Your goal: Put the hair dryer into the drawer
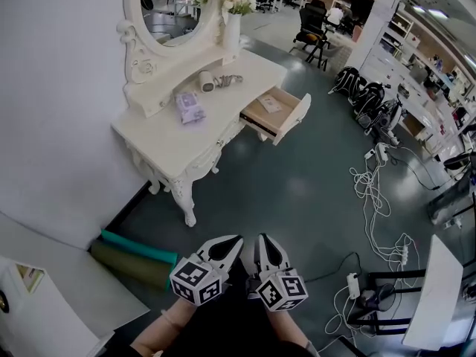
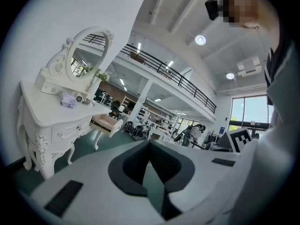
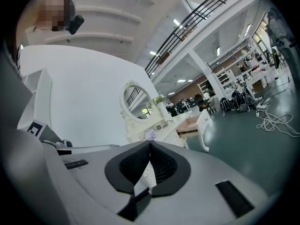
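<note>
**Stock check: dryer on table, drawer open**

Item 1, hair dryer (image 1: 207,82): white, lying on top of the dressing table (image 1: 160,136) below the oval mirror (image 1: 175,6), cord beside it. Not in the drawer.
Item 2, drawer (image 1: 274,111): pulled out from the table front, wood-lined, a flat paper inside.
Item 3, purple packet (image 1: 190,108): on the tabletop near the dryer, not touching it.
Item 4, vase w/ flowers (image 1: 233,22): beside the mirror.
Items 5-6, left claw (image 2: 150,142) and right claw (image 3: 150,143): both pressed together, nothing betw. the jaws, side by side, well apart from the table.
Floor: cables (image 1: 379,199); green roll (image 1: 141,248) by the wall.
</note>
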`<act>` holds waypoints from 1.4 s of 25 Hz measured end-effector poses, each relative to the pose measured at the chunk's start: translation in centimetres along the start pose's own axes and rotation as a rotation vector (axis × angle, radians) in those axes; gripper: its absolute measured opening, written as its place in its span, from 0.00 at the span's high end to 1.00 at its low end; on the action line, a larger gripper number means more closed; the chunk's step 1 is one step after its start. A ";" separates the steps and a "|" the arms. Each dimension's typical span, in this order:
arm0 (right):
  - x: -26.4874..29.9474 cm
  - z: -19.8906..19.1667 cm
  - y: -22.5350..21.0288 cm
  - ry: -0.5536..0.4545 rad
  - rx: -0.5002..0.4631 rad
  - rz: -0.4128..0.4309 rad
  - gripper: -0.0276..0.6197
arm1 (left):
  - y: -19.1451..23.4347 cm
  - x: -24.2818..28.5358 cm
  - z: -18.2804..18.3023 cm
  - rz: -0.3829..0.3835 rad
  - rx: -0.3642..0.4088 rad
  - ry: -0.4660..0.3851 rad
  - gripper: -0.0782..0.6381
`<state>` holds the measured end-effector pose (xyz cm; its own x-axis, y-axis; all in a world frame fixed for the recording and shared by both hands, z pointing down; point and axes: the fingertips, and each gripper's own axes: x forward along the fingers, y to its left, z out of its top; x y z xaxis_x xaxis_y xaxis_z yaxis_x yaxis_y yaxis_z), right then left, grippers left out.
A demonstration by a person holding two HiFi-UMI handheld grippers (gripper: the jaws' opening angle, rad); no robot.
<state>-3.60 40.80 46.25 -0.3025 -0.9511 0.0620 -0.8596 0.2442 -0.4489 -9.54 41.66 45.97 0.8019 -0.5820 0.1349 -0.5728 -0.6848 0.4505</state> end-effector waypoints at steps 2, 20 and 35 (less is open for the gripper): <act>0.6 0.1 -0.4 0.004 0.010 0.000 0.94 | 0.4 0.5 0.0 0.008 0.001 0.010 0.89; 8.5 1.6 -7.7 0.032 0.053 -0.074 0.94 | 5.9 8.5 1.3 0.019 0.013 0.096 0.89; 16.6 4.2 -13.3 0.032 0.067 -0.086 0.94 | 10.3 15.8 3.6 0.003 -0.004 0.132 0.89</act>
<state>4.50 20.98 49.48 -0.2434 -0.9610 0.1310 -0.8535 0.1480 -0.4996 -3.34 23.81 49.61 0.8156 -0.5211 0.2516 -0.5750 -0.6809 0.4536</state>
